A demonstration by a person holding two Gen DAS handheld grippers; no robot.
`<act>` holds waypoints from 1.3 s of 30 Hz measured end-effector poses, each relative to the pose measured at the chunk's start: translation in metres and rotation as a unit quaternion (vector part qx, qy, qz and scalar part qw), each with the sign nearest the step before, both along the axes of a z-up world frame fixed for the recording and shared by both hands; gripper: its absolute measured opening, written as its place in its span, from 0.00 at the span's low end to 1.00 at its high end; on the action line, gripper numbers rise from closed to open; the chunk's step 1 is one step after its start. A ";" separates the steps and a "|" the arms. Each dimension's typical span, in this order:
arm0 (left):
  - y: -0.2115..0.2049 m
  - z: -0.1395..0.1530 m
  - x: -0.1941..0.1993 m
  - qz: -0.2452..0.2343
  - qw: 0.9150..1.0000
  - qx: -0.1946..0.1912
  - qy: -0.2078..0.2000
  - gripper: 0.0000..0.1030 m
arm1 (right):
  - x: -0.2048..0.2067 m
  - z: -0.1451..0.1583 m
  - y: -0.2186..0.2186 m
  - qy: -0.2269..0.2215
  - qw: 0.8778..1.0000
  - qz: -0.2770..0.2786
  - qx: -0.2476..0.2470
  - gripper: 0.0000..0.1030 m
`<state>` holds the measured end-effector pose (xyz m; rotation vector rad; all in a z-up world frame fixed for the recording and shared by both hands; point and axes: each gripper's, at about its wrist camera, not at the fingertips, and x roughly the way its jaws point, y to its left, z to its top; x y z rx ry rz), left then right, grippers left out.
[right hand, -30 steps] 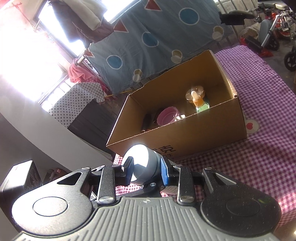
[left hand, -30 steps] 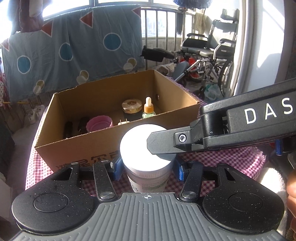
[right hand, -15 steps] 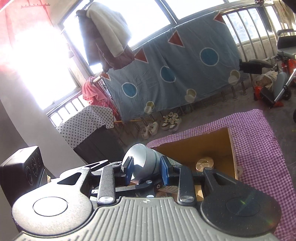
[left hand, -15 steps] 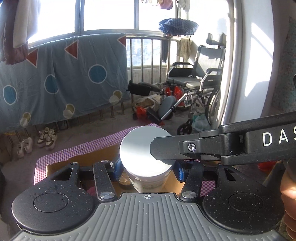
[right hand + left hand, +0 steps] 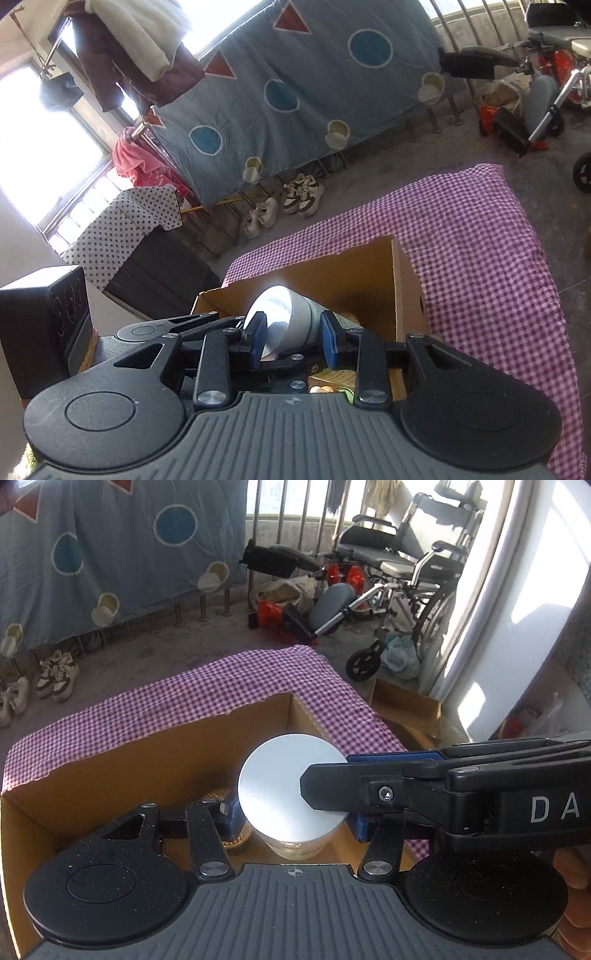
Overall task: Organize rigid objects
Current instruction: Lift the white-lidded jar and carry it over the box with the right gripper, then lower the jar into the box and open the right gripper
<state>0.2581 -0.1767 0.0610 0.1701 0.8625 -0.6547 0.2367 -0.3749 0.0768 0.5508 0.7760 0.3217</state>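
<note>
Wheelchair (image 5: 402, 565), hung blue sheet (image 5: 314, 92), sneakers (image 5: 301, 194) beneath it.

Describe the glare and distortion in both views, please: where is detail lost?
Left wrist view: the jar lid is bright but readable, and fisheye bends the white wall at the right. Right wrist view: the window at left is blown out, and glare whitens the top of the jar lid.

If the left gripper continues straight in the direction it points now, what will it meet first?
Probably the inside of the cardboard box, its floor or far wall; depth is unclear. The left gripper already holds the white-lidded jar above the box.
</note>
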 end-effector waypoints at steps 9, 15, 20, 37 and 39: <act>-0.014 -0.018 0.012 -0.010 0.999 0.031 0.025 0.51 | 0.018 -0.018 -0.006 0.012 1.000 0.000 -0.009 0.44; -0.022 -0.034 0.016 -0.017 0.998 0.043 0.043 0.52 | 0.015 -0.015 -0.020 -0.007 1.000 -0.025 -0.001 0.54; -0.020 -0.040 0.018 -0.015 0.997 0.048 0.051 0.57 | 0.009 -0.015 -0.034 -0.011 0.999 -0.040 0.009 0.54; -0.011 0.004 -0.010 0.009 0.999 0.042 -0.014 0.88 | -0.081 0.014 -0.050 -0.068 0.992 -0.098 0.035 0.57; -0.008 0.018 -0.026 0.003 0.999 0.031 -0.030 0.88 | -0.099 0.017 -0.048 -0.079 0.991 -0.105 0.040 0.59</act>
